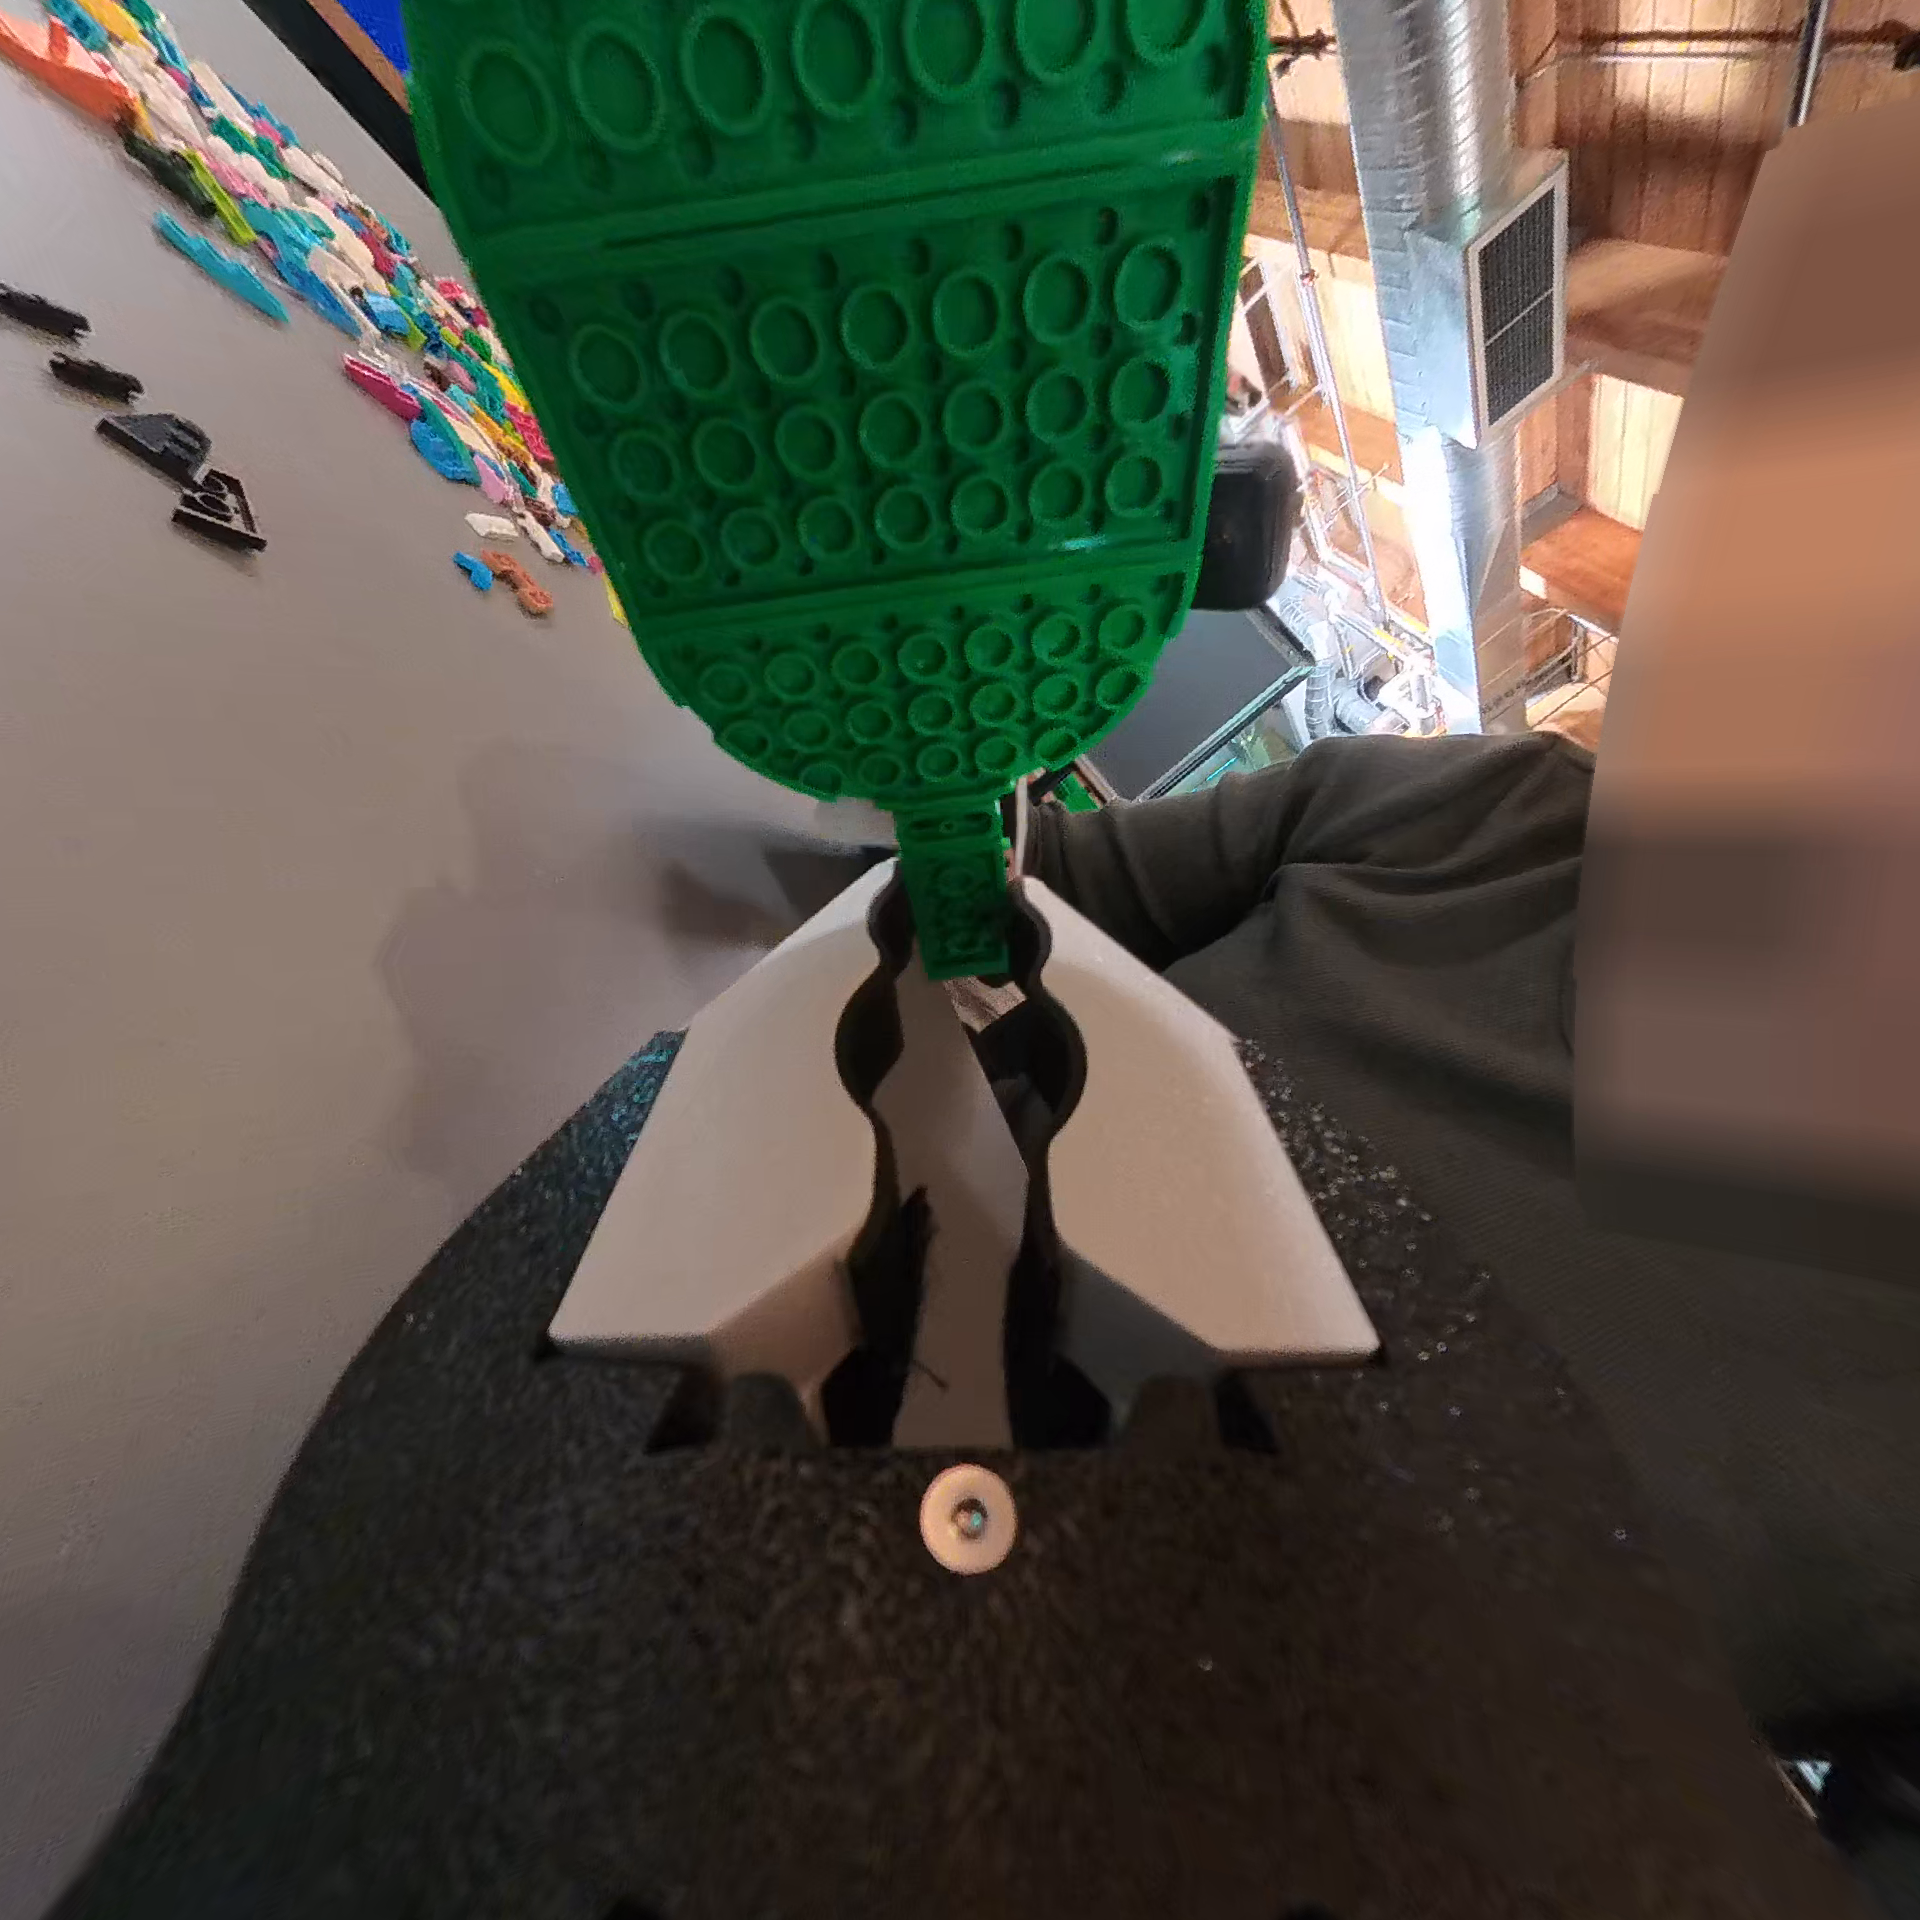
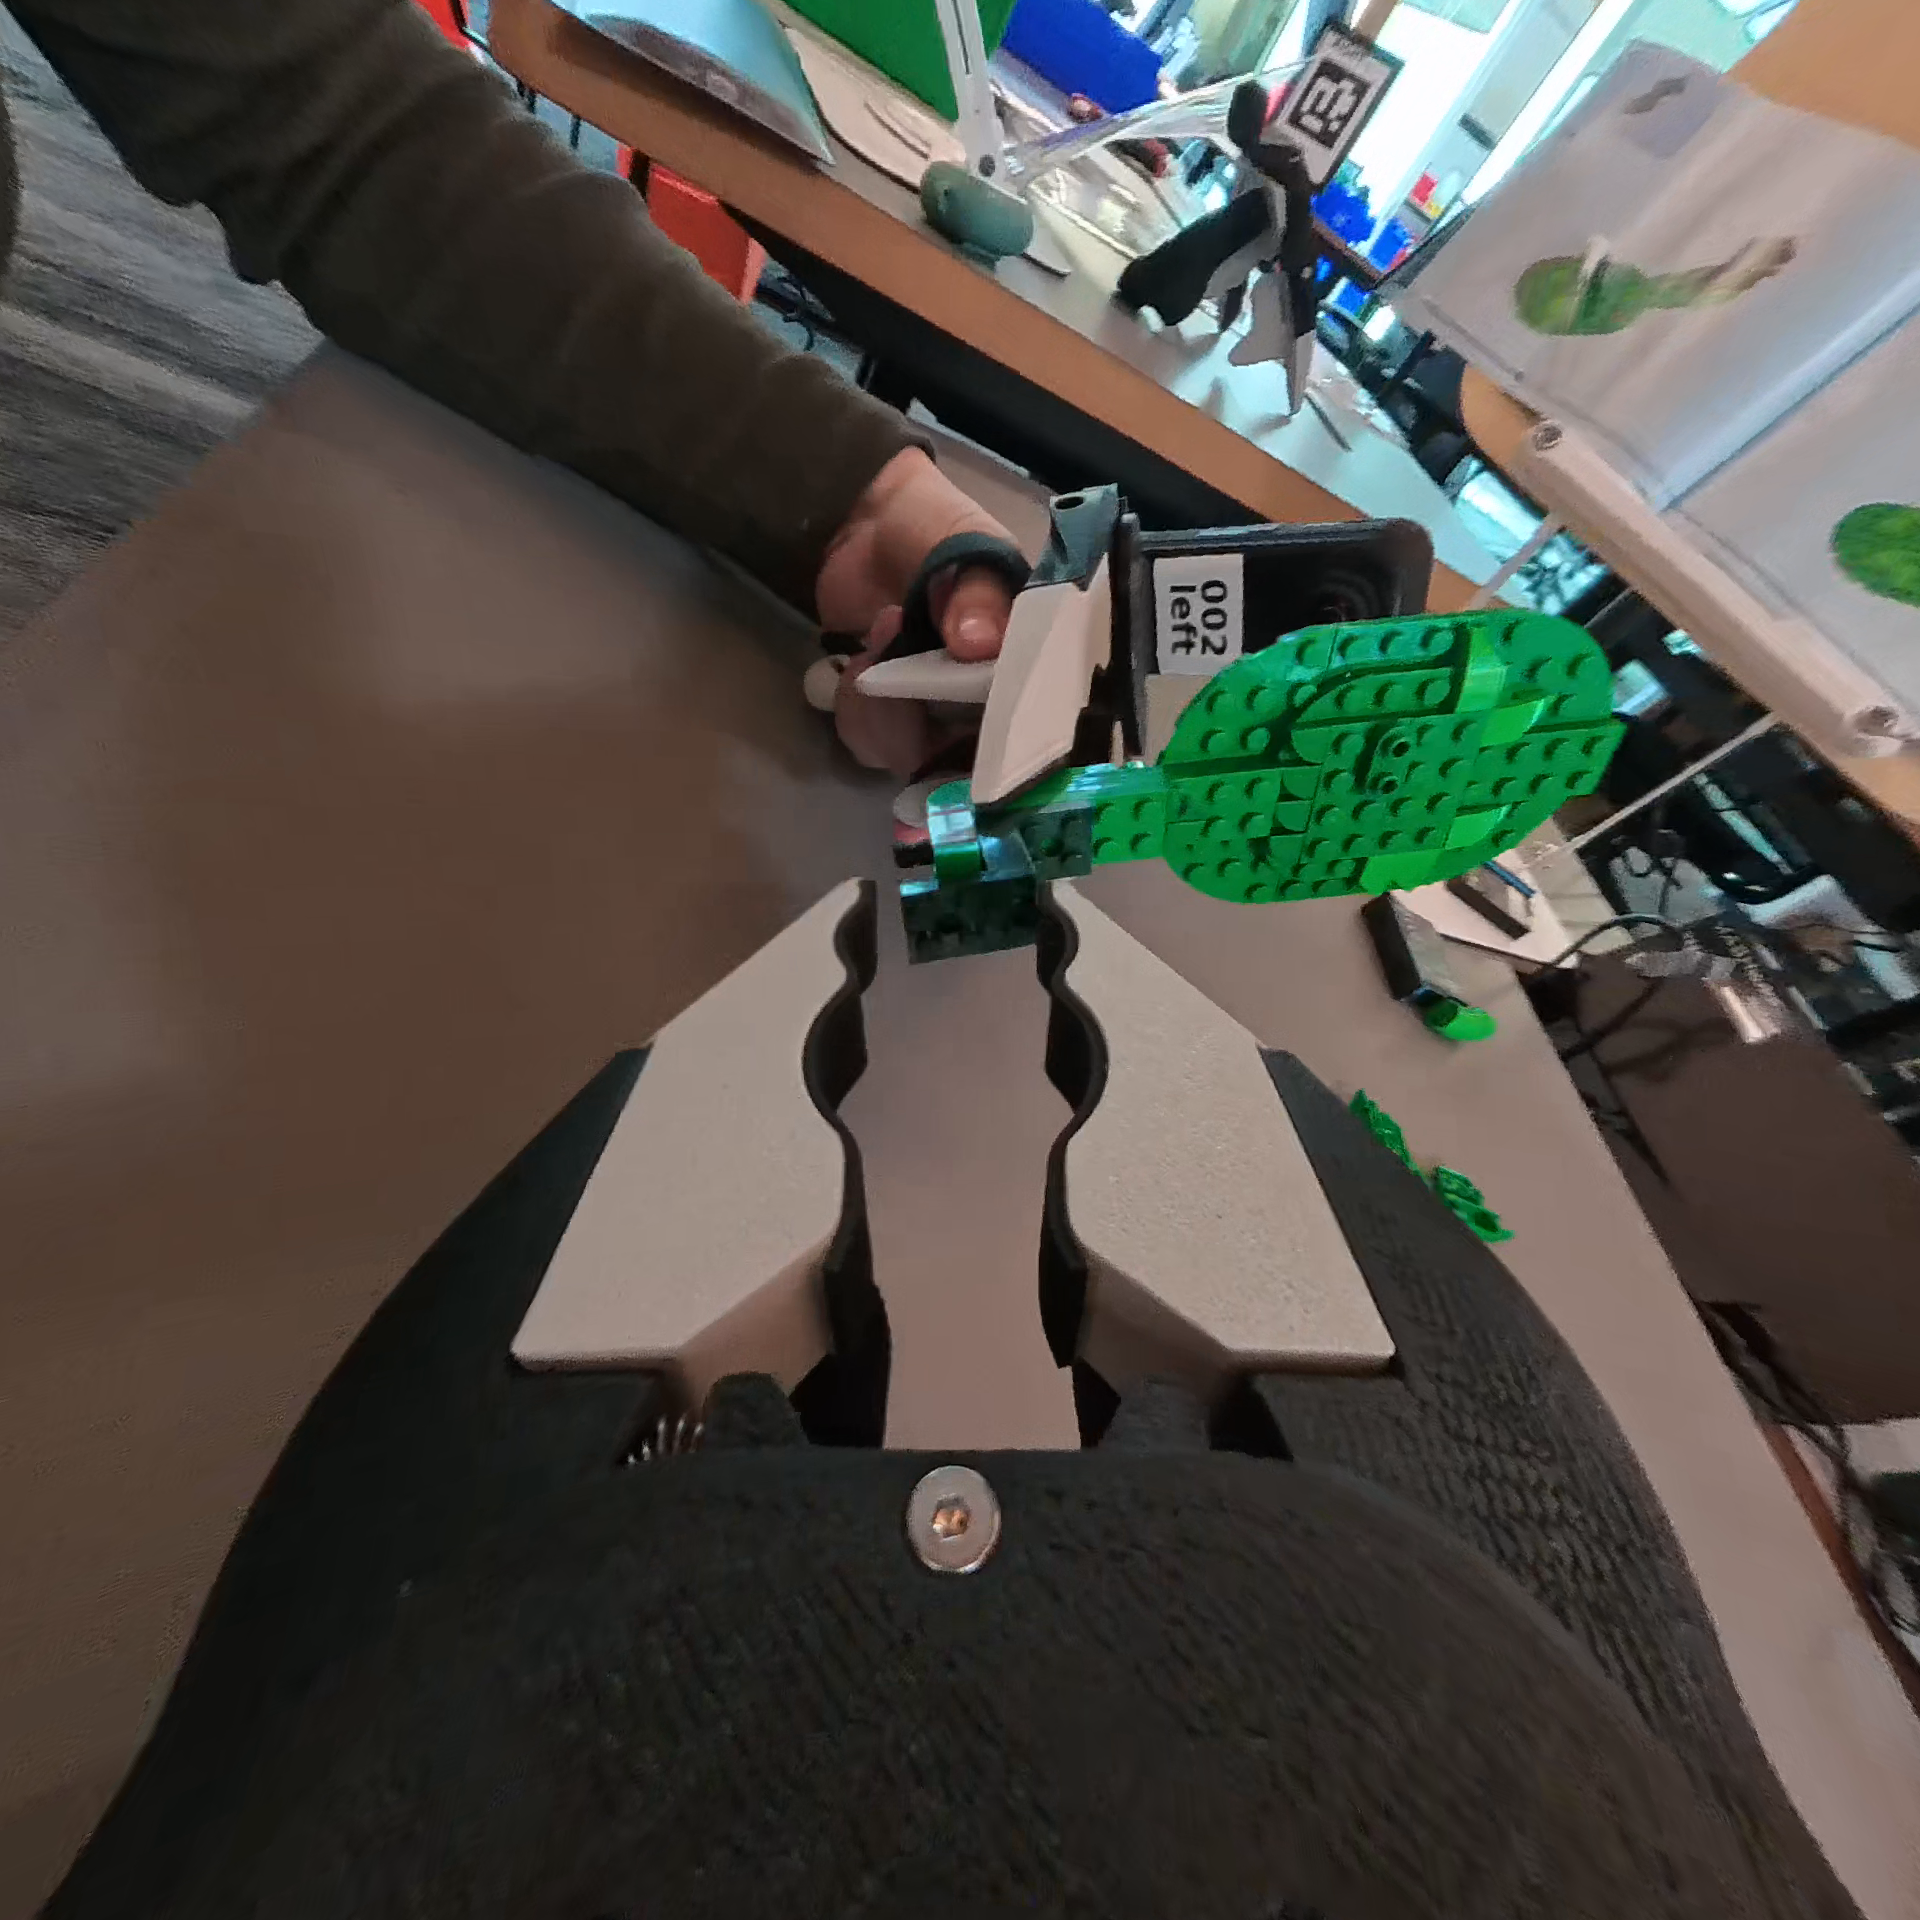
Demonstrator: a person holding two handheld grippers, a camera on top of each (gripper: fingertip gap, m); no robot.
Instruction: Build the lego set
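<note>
A green lego leaf (image 1: pixel 852 416) shows its underside in the left wrist view. My left gripper (image 1: pixel 961 925) is shut on the leaf's narrow stem (image 1: pixel 966 914) and holds it up off the grey table (image 1: pixel 260 831). In the right wrist view the leaf (image 2: pixel 1392 758) shows its studded top, and the left gripper (image 2: pixel 1039 717) holds its stem. A dark green brick (image 2: pixel 966 914) sits at the stem's end. My right gripper (image 2: pixel 961 904) has its fingertips closed around that brick.
A pile of many-coloured lego pieces (image 1: pixel 312 260) lies at the table's far left, with black pieces (image 1: pixel 218 509) nearer. Loose green pieces (image 2: pixel 1455 1018) (image 2: pixel 1444 1184) lie near the table's right edge. A white sheet with pictures of leaves (image 2: pixel 1714 312) hangs at the right. The grippers are tip to tip, or close to it.
</note>
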